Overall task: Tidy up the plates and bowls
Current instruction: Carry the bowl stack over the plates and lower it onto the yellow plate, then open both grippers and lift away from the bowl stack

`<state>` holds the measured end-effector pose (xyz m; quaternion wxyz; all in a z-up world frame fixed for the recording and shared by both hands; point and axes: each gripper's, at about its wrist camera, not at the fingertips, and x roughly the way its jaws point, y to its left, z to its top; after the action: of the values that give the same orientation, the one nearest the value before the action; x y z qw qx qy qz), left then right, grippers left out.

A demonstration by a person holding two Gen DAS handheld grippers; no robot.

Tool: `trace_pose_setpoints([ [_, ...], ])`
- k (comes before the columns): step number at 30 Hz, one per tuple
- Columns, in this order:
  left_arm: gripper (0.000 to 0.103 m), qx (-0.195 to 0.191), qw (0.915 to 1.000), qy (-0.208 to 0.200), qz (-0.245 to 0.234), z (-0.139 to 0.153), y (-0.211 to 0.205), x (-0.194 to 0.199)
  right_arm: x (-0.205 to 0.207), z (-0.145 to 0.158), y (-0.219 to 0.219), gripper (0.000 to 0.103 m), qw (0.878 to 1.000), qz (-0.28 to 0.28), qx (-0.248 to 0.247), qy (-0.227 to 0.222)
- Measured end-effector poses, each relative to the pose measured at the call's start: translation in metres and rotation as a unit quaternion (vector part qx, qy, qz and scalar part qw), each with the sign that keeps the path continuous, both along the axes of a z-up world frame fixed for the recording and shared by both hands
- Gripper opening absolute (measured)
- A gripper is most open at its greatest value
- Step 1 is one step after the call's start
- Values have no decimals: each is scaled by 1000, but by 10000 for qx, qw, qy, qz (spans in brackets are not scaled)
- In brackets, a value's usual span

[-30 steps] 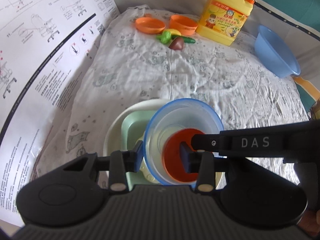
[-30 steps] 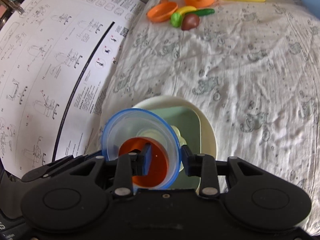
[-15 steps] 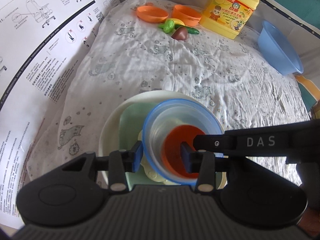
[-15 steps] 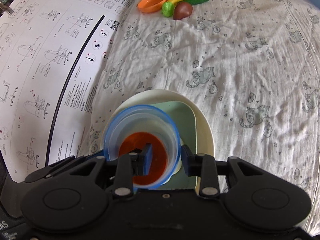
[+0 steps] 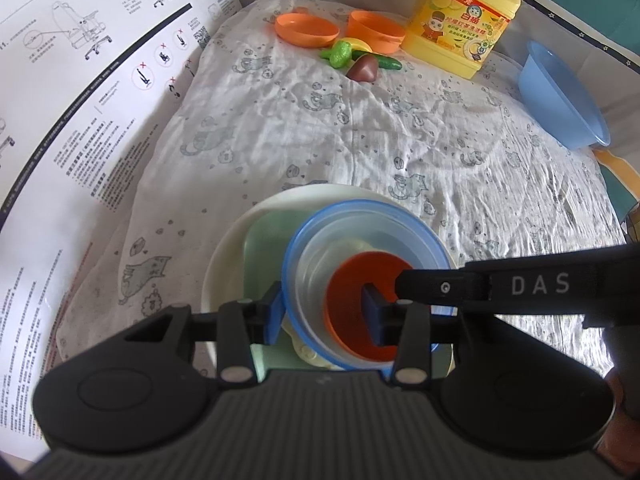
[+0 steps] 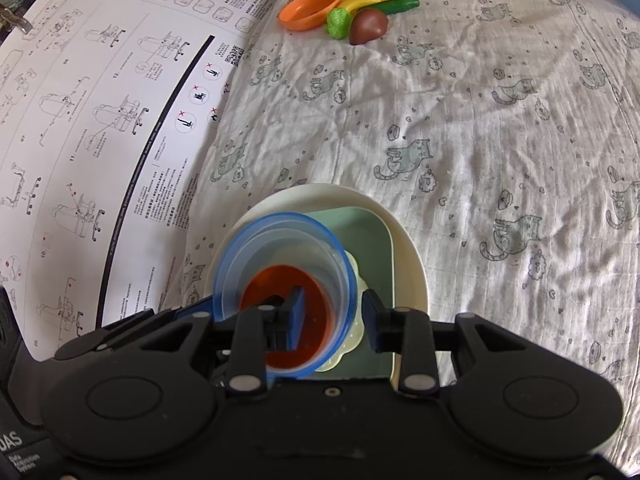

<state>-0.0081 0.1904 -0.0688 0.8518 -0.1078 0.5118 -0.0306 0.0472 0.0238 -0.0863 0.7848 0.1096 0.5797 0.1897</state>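
A clear bowl with a blue rim [image 5: 320,256] [image 6: 280,240] holds an orange dish [image 5: 348,304] [image 6: 320,332] at its bottom. It sits over a stack: a cream flower-shaped plate [image 6: 354,336] on a green square plate [image 5: 264,248] [image 6: 372,236] on a white round plate [image 5: 224,264] [image 6: 408,256]. My left gripper [image 5: 322,314] straddles the bowl's left wall, one pad outside and one inside, shut on it. My right gripper [image 6: 332,318] grips the opposite wall the same way. Whether the bowl's base touches the stack is hidden.
At the far edge of the cat-print cloth [image 5: 360,140] lie an orange plate [image 5: 306,30], an orange bowl [image 5: 376,30], toy vegetables [image 5: 352,56] and a yellow detergent bottle [image 5: 464,20]. A blue basin [image 5: 560,96] leans at the right. A large instruction sheet [image 5: 80,100] covers the left.
Both grippers have carried the bowl a little lower and nearer the middle of the plate stack. The grips look the same.
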Motion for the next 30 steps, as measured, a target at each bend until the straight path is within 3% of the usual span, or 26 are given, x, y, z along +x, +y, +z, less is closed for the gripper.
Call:
trace_pose_setpoints([
  [3,46,93,9998,-147,-14,7,-1,-5,-5,7,-4,33,9999,6,41,-115],
  [5,57,174,9993,-322,0,15,-1,-10,-9,16,-8,36,9996,19,55,-273],
  [7,92,291,9979,-577,88,25,0,-17,-15,27,-15,51,9986,23,39,-534],
  [8,101,329,9966,-741,144,31,2,-22,-18,33,-19,72,9977,8,14,-680],
  [9,103,319,9951,-924,177,38,4,-26,-21,39,-25,91,9965,-40,-16,-832],
  [11,103,239,9932,-1132,159,49,8,-33,-29,48,-38,103,9935,-129,16,-1131],
  [19,103,377,9888,-1447,-34,64,-3,-58,-62,61,-76,103,9865,-121,-135,-1626],
  [30,103,728,9810,-1776,-279,76,-30,-91,-106,69,-88,103,9745,144,-554,-2167],
])
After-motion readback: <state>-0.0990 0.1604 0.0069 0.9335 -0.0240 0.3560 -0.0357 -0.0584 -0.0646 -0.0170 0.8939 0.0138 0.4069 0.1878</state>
